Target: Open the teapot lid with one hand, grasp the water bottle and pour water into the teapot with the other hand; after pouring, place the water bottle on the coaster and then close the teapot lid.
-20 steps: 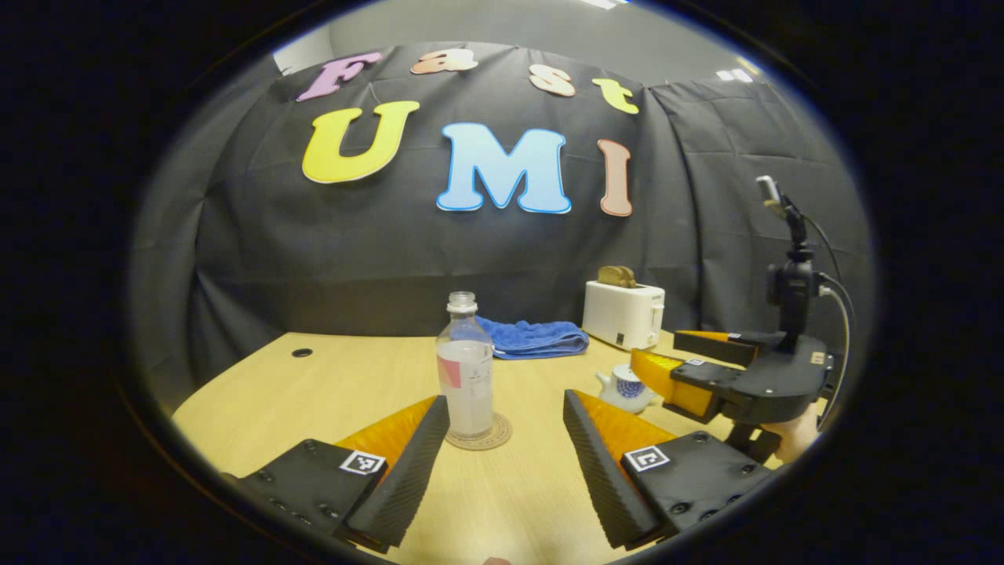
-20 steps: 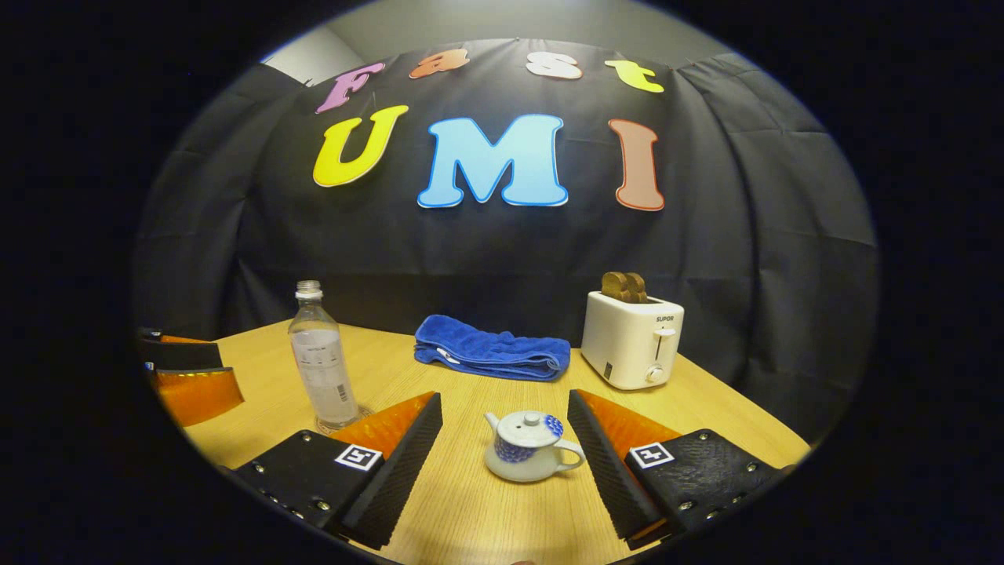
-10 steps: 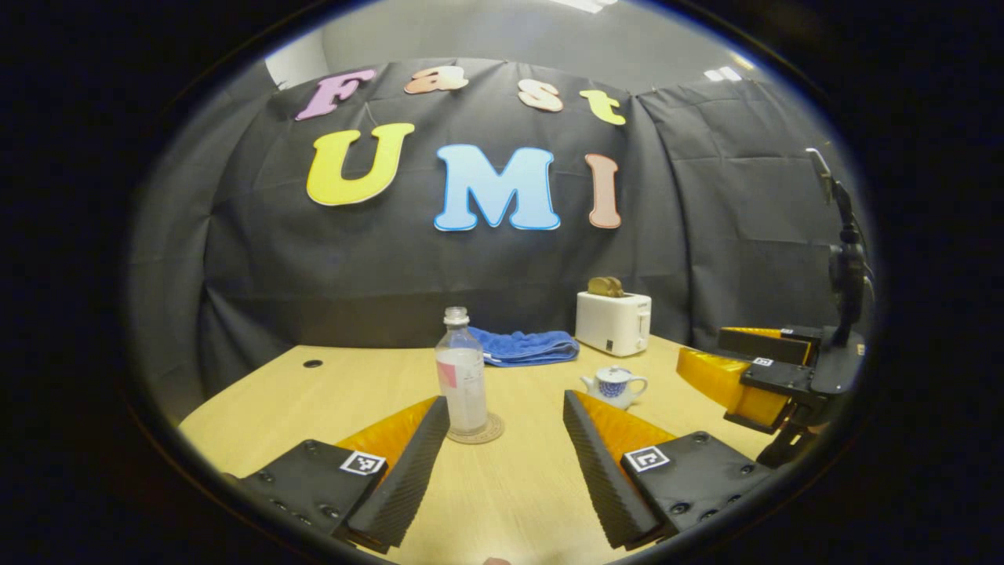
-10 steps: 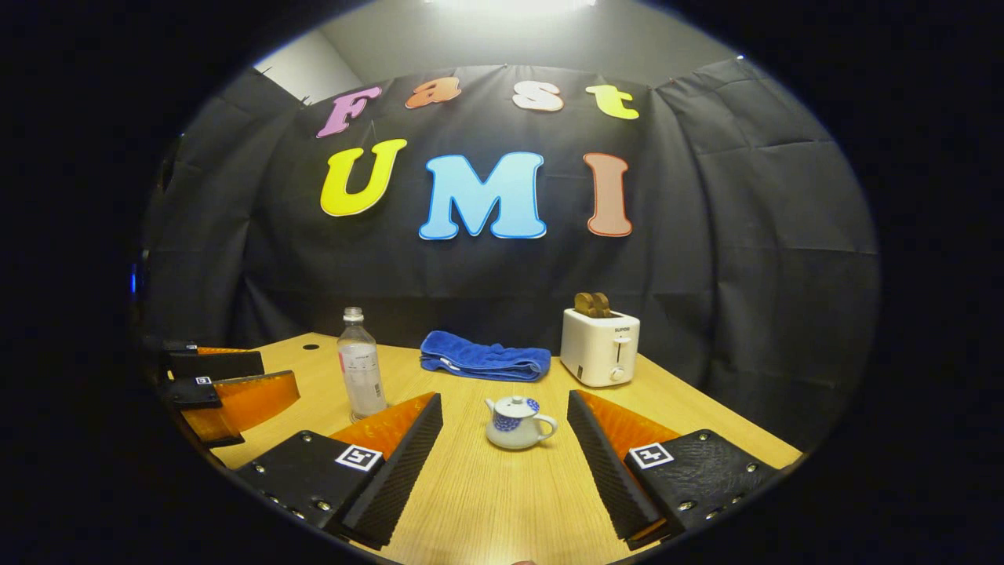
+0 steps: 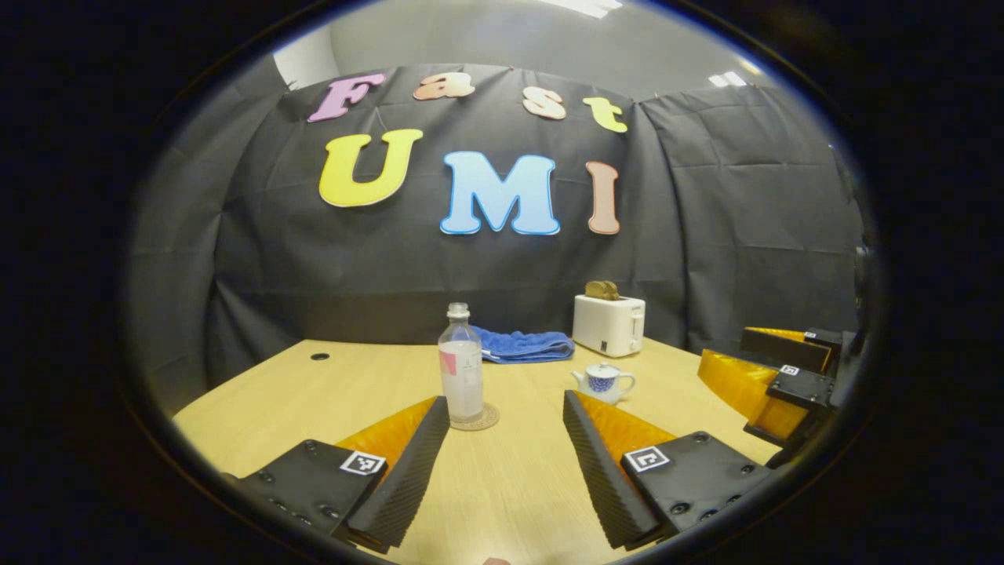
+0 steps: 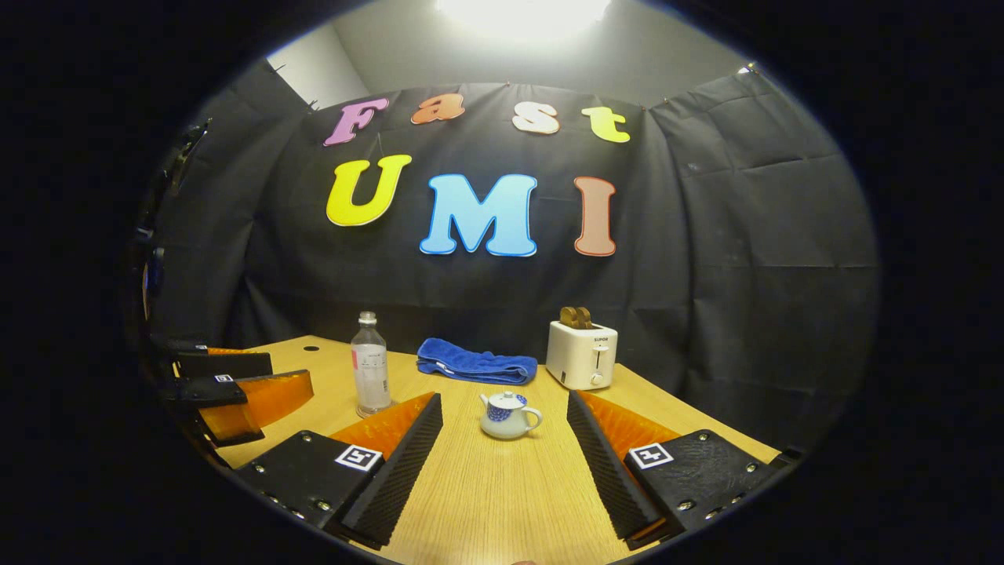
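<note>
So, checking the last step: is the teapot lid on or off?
On. The lid sits closed on the teapot, knob up, and both grippers are open and clear of it.

Blue-patterned white teapot (image 6: 506, 414), blue towel (image 6: 476, 366)

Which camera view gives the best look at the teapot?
The right gripper view: the teapot sits near the centre between that gripper's open fingers, with lid, spout and handle clear. In the left gripper view it is smaller and off to the right, beyond one finger.
</note>
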Tool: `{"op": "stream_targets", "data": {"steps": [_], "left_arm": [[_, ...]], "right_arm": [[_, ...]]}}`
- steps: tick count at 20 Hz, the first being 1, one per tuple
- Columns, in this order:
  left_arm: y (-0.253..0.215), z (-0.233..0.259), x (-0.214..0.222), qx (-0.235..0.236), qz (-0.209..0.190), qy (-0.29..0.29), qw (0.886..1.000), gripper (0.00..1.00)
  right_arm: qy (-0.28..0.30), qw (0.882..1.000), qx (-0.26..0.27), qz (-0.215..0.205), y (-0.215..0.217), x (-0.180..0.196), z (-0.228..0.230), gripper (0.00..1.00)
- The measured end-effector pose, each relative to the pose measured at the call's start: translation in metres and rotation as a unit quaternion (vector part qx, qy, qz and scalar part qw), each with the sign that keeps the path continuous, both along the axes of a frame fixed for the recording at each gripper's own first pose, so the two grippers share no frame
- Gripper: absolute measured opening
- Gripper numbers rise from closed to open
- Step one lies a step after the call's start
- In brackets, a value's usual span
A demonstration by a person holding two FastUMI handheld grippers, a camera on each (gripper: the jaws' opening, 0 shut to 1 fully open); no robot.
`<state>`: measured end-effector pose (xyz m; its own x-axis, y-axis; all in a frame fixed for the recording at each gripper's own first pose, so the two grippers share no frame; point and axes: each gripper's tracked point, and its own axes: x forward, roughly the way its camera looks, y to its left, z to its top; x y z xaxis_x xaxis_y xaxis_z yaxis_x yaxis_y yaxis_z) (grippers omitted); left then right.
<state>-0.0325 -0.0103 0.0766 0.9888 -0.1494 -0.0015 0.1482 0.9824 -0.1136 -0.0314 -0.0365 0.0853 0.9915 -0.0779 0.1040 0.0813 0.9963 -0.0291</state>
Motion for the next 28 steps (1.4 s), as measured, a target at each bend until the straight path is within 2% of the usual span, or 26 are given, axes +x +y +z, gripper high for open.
{"op": "stream_targets", "data": {"steps": [9, 15, 28], "left_arm": [[0.0, -0.012, -0.004, -0.018, 0.005, 0.013, 1.0, 0.97], [0.002, -0.018, -0.002, -0.012, 0.006, 0.018, 1.0, 0.97], [-0.007, -0.017, 0.002, -0.006, 0.006, 0.008, 1.0, 0.97]], "right_arm": [[-0.009, 1.0, -0.022, 0.002, 0.013, 0.006, -0.011, 0.99], [-0.011, 1.0, -0.006, 0.005, 0.015, 0.012, -0.015, 0.98], [-0.009, 1.0, -0.006, 0.016, 0.021, 0.023, -0.024, 0.98]]}}
